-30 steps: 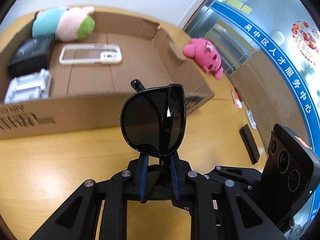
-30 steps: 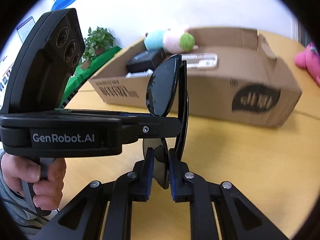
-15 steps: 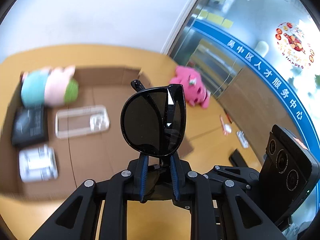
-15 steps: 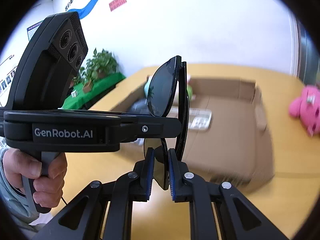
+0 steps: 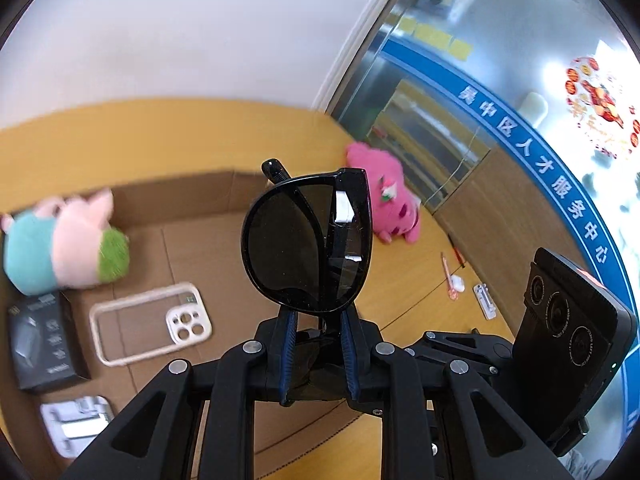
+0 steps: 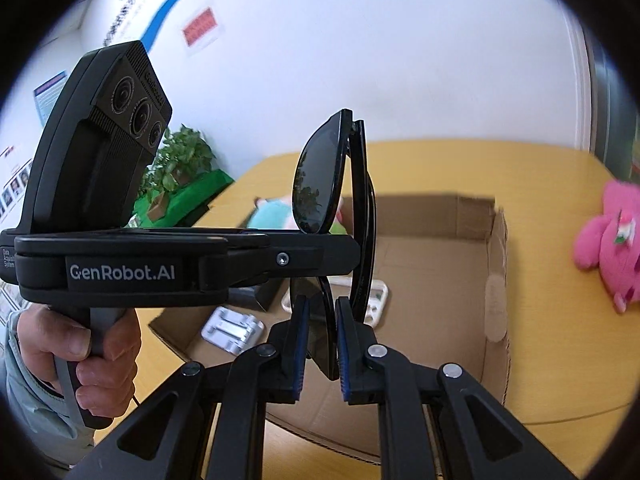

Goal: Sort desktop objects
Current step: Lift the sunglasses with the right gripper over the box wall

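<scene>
Both the left gripper (image 5: 316,354) and right gripper (image 6: 320,346) pinch the folded sunglasses (image 5: 306,242) (lenses upright) above the cardboard box (image 6: 496,280), probably for a steady drop inside.

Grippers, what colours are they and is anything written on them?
Both are matte black plastic with triangular cut-outs, silver round bolts and blue ribbed pads inside the fingers. The left gripper has white "GenRobot.AI" lettering on its side and a black block with three round lenses. The bare hand on its grey handle wears a pale grey-green sleeve.
</scene>
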{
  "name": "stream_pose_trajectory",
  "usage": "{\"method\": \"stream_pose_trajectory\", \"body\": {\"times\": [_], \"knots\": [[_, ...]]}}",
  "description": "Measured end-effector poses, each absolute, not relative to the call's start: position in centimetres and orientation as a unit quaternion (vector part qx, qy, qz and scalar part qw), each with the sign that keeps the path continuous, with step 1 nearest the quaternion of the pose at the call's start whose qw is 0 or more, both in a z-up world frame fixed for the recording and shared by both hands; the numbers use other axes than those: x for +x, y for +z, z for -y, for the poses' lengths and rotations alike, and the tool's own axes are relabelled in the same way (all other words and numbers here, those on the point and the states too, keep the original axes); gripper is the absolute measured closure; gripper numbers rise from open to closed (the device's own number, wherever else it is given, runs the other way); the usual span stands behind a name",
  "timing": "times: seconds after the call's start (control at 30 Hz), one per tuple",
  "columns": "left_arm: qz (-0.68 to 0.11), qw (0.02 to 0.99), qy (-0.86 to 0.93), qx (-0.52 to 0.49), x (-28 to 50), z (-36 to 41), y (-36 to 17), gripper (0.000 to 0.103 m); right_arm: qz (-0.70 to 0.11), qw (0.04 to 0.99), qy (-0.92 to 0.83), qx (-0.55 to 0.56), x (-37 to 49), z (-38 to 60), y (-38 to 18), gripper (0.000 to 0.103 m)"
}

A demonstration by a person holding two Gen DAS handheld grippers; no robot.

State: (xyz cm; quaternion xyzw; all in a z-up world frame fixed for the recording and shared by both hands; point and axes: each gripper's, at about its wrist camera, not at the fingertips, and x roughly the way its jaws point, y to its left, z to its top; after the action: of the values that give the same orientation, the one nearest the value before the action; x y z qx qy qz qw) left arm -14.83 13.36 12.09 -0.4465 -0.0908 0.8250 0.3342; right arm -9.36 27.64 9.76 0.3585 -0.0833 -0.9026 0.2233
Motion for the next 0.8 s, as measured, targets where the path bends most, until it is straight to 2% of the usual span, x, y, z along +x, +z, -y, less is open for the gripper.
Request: {"method": "stream_pose_trajectory", "body": {"times": [0.37, 0.8], "knots": [[0.142, 0.334, 0.740, -0.566, -18.9, -16.9, 1.1, 0.082, 0.119, 0.177, -0.847, 0.487, -12.3, -30.4, 1.0, 0.091], [0.185, 0.278, 0.680, -0.652, -20.3, -18.2, -4.3, 0.079, 0.108, 0.138, -0.805, 0.567, -14.2, -29.7, -2.1, 0.091]]}}
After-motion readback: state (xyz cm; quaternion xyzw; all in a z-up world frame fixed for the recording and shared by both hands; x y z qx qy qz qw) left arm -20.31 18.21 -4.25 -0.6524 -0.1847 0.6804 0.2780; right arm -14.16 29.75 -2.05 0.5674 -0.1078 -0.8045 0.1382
